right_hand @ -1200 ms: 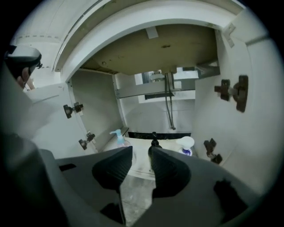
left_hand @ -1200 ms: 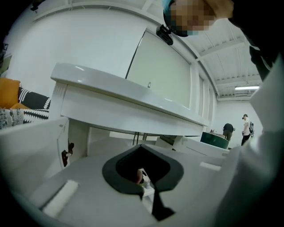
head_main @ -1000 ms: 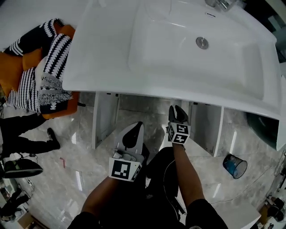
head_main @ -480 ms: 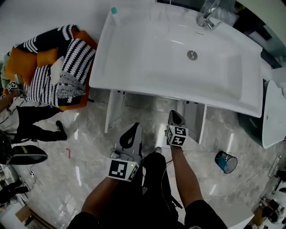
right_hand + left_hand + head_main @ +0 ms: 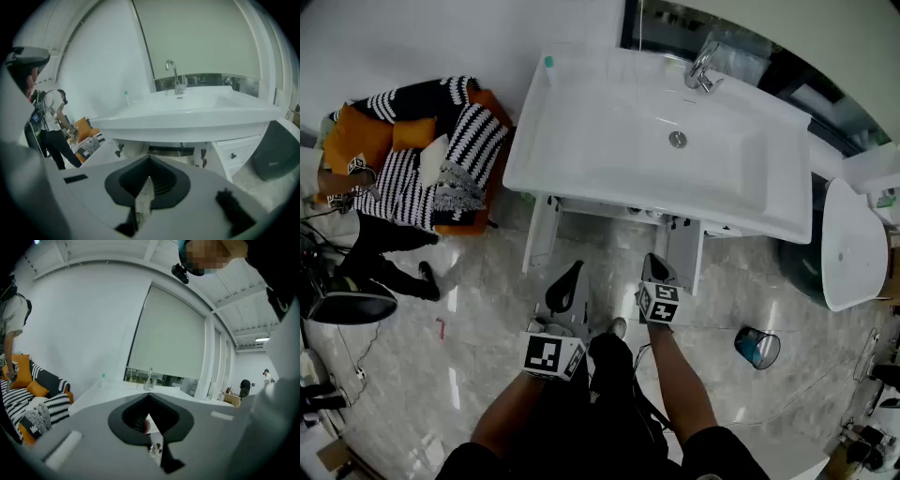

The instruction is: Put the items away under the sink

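Overhead, glossy white rectangular sink [image 5: 581, 131], marble floor [image 5: 487, 319], left gripper [image 5: 571, 269], right gripper [image 5: 653, 263], fingers together, empty

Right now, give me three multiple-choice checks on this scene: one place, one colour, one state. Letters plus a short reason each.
1. Where is the small bin?
A) in the basin
B) on the floor, right of the sink unit
C) on the sink top

2. What colour is the seat under the striped cushions?
A) green
B) blue
C) orange

3. How do the right gripper's jaws stand?
A) together, nothing between them
B) wide apart
C) clamped on a bottle

Answers:
1. B, the head view shows it standing on the floor past the unit's right side.
2. C, orange shows around the cushions.
3. A, the right gripper view shows the pads meeting with nothing held.
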A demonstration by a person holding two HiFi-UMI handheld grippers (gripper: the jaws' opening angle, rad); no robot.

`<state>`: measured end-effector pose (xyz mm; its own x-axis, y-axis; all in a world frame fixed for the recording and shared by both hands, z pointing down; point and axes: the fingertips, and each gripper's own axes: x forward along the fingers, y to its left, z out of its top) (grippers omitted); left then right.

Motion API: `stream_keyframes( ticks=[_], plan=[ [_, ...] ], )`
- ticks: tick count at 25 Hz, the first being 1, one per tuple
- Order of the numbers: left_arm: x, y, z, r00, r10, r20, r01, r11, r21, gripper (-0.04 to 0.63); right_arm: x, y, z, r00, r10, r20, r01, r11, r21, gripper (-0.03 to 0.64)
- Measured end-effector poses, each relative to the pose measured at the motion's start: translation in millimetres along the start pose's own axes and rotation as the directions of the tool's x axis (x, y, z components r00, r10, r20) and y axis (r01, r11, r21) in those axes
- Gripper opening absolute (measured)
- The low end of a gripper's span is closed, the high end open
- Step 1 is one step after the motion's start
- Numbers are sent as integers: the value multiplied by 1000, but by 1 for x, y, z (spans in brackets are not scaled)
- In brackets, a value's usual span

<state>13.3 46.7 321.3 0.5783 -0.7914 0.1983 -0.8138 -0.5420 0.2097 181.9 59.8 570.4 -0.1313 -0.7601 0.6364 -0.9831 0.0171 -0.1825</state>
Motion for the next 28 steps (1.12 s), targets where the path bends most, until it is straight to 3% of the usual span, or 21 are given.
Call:
stream_keyframes(
  ticks=[8,15,23,28],
  plan=[
    [-31,-26,53,998,-8,62,8,1000,-5,8,-63,28,28,999,41,11,-40,999,-15,15],
    [-52,-27,76,997,-1,83,0,1000,8,8,-113,59,76,991,79,103,-74,996,-56,15],
    [-68,-36,90,994,-7,111,9,1000,-17,8,-205,106,148,944,179,279,-136,976,-168,15],
    [-79,-47,93,992,-23,123,24,1000,-9,9,-254,112,169,912,172,372,-126,981,-145,15]
  ],
)
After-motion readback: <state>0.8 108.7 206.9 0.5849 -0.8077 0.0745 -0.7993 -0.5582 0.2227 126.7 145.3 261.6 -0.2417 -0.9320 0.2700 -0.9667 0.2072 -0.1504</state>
